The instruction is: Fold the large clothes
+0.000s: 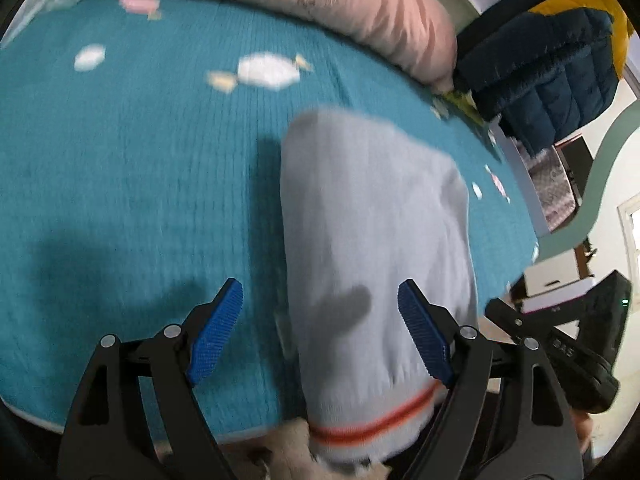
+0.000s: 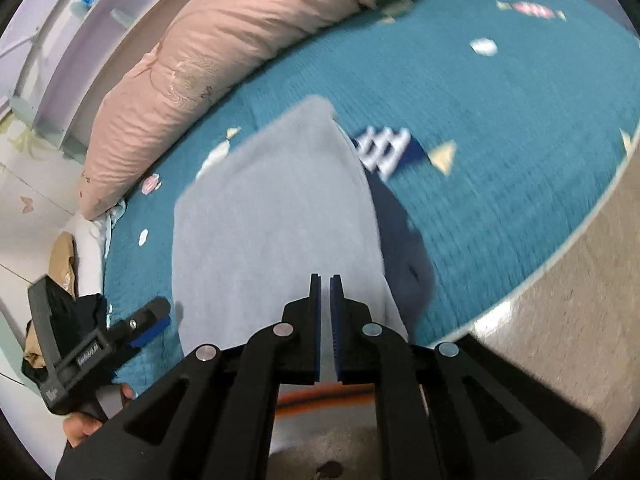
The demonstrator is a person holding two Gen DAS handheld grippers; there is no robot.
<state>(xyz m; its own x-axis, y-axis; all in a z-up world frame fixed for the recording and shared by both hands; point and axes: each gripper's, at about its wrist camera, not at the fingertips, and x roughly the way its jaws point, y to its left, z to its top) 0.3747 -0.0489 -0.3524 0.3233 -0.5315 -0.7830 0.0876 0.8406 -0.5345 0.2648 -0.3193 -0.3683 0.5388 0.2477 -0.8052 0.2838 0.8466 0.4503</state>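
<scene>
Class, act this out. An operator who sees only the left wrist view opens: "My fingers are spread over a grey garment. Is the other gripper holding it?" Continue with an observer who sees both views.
Observer: Yes. The right gripper is shut on the grey garment, just above its orange-striped hem.
Operator: Anything beside the garment that I cannot see?
Observer: A blue-and-white patterned patch shows at its right edge, too blurred to identify.

Bed: a teal bedspread (image 1: 140,152) is covering it.
Pillow: a pink pillow (image 2: 192,80) is lying at 10 o'clock.
Shelving: white shelves (image 2: 60,52) are standing beyond it.
</scene>
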